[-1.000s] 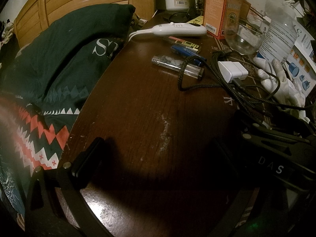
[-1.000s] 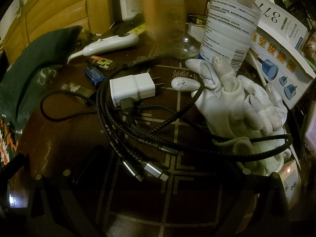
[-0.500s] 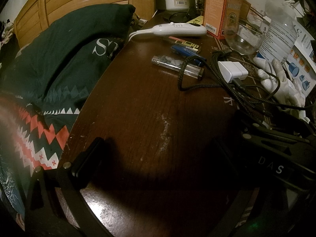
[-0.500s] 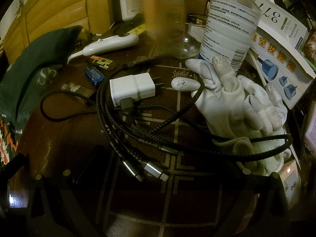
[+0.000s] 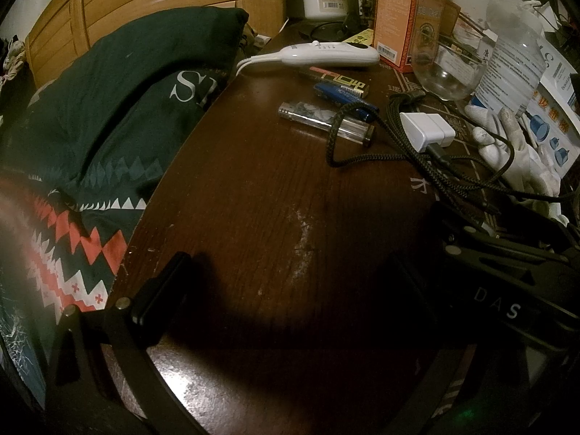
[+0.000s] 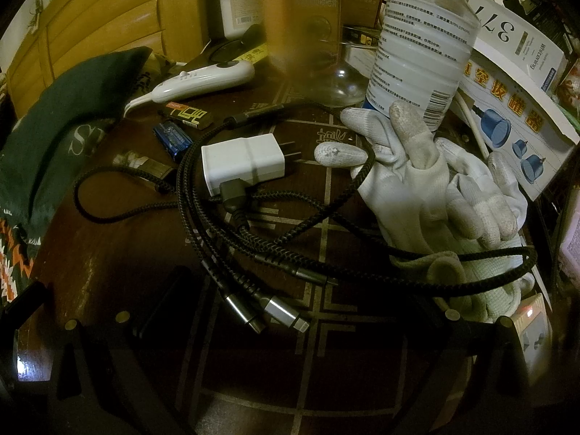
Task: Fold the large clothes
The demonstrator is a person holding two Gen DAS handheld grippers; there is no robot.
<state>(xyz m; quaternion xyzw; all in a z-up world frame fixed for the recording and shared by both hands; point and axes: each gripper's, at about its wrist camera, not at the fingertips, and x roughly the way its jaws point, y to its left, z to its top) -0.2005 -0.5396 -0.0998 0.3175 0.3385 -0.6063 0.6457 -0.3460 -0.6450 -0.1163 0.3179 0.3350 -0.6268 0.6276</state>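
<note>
Clothes aren't in play yet: the dark green pillow [image 5: 119, 83] and patterned bedding [image 5: 54, 246] lie beside the table [image 5: 253, 199], where both the left gripper [image 5: 286, 290] and right gripper [image 6: 290, 311] sit parked, fingers apart, holding nothing, so folding hasn't started I reckon.

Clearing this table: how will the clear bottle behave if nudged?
The bottle stands tall and narrow, so it would probably tip rather than slide. It looks like thin plastic, likely light. Gloves lean against its base and may drag along.

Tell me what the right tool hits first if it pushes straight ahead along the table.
Most likely the braided black cable, whose metal plug ends lie just ahead of the right tool. The white charger sits beyond; depth is uncertain.
</note>
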